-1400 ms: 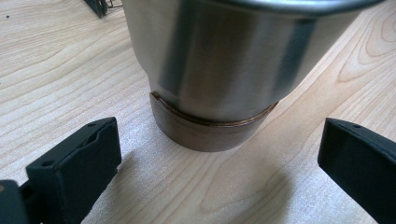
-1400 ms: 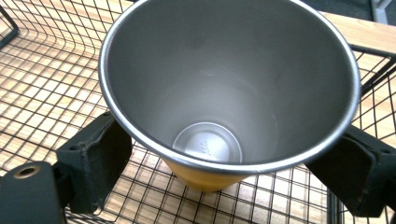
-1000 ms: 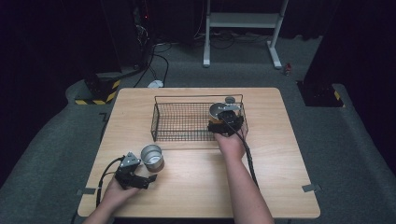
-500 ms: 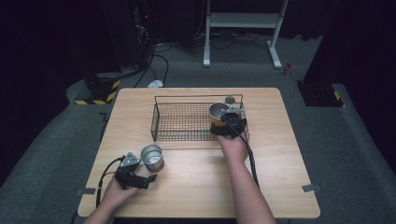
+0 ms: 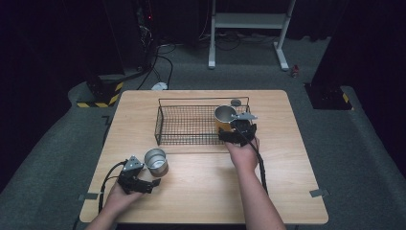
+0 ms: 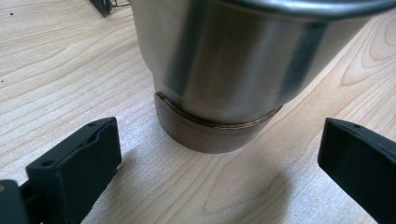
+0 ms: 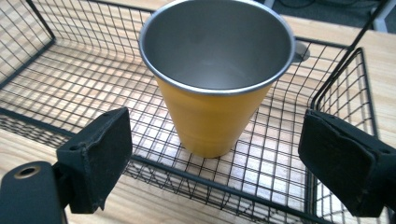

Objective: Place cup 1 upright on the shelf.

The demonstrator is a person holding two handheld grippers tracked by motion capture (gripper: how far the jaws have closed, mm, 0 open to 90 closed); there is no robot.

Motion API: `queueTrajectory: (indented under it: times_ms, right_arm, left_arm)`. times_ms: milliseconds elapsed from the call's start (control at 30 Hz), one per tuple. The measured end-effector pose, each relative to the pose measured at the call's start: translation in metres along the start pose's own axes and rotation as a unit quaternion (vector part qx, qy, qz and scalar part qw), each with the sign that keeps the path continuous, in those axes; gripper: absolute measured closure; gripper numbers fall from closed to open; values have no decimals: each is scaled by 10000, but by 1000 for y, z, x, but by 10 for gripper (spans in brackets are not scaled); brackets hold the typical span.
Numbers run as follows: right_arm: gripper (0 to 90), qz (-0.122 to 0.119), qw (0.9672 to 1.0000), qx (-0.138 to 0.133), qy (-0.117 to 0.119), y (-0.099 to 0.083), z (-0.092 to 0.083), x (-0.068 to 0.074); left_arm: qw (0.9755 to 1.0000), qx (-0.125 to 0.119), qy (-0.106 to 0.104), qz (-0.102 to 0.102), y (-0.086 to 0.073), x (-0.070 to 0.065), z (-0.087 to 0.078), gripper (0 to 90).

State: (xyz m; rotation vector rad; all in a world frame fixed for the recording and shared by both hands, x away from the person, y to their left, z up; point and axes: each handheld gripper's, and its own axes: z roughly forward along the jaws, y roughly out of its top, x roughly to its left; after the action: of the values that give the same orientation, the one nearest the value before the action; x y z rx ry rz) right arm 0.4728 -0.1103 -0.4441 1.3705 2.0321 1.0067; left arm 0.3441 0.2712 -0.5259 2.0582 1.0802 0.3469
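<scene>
Yellow cup [image 7: 212, 109] | upright in basket [image 7: 70, 79] | between spread right tongs [image 7: 224, 163], untouched

— How many cups are there?
— Two: one steel cup [image 5: 156, 161] on the table [image 5: 287, 191], one yellow cup [image 5: 223, 118] inside the wire basket [image 5: 182, 125].
— Baskets?
— One. Also two grippers and one small round disc [image 5: 235, 102].

From above, light falls on my worktop [image 5: 201, 191] alone; the floor and room behind sink into near black, and the picture is soft and grainy. Along my left hand-held gripper [image 6: 219, 158] the steel cup [image 6: 233, 60] shows streaky glare and slight blur, with a soft shadow on the wood. The orange cup [image 7: 210, 116] is sharp, evenly lit.
</scene>
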Motion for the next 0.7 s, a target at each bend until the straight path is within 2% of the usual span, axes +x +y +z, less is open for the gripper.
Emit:
queueTrajectory:
  times_ms: [33,167,400,467,700]
  right_arm:
    - [102,17,10000,-45,13,-3,-5,0]
    - [102,50,9999,-88,50,-10,-12,0]
    - [102,-99,9996,-234,132,-34,-30,2]
    - [102,-169,9995,-244,128,-40,-33,1]
    - [102,-149,9996,-244,60,-56,-40,1]
  left_arm:
    - [10000,-17,7,-51,0,1,0,2]
    - [10000,-14,53,-42,0,0,0,2]
    - [9999,4,121,-40,0,1,-1,3]
    - [9999,-2,115,-51,0,0,-1,3]
    - [9999,-2,123,-40,0,-1,-1,3]
